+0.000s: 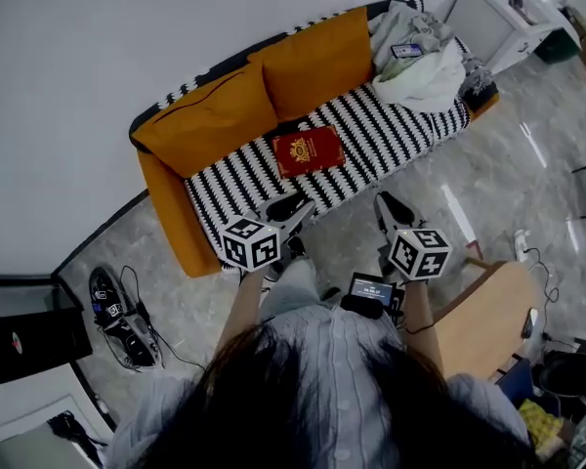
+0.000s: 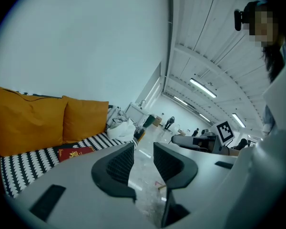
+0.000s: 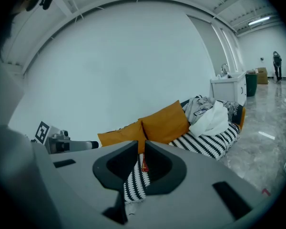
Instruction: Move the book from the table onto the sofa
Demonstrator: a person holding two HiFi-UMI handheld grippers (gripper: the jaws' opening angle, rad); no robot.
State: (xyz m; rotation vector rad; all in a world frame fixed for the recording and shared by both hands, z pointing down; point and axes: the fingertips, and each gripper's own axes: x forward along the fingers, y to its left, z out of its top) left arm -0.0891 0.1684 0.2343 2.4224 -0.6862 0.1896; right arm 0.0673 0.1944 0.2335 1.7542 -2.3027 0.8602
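The red book [image 1: 309, 150] lies flat on the striped seat of the sofa [image 1: 391, 135], in front of two orange cushions [image 1: 210, 115]. Both grippers hang over the floor just short of the sofa's front edge, apart from the book. My left gripper [image 1: 291, 206] is open, and its own view shows nothing in the gap [image 2: 143, 149], with the book [image 2: 75, 153] off to the left. My right gripper [image 1: 389, 206] has its jaws drawn close, with only a narrow slit [image 3: 140, 147] and nothing in it. A sliver of the book [image 3: 144, 165] shows through that slit.
A heap of clothes and a white bag [image 1: 420, 62] fills the sofa's right end. A white cabinet [image 1: 498, 18] stands beyond it. A wooden table [image 1: 483, 320] is at my right side. Cables and a device [image 1: 117, 316] lie on the marble floor at left.
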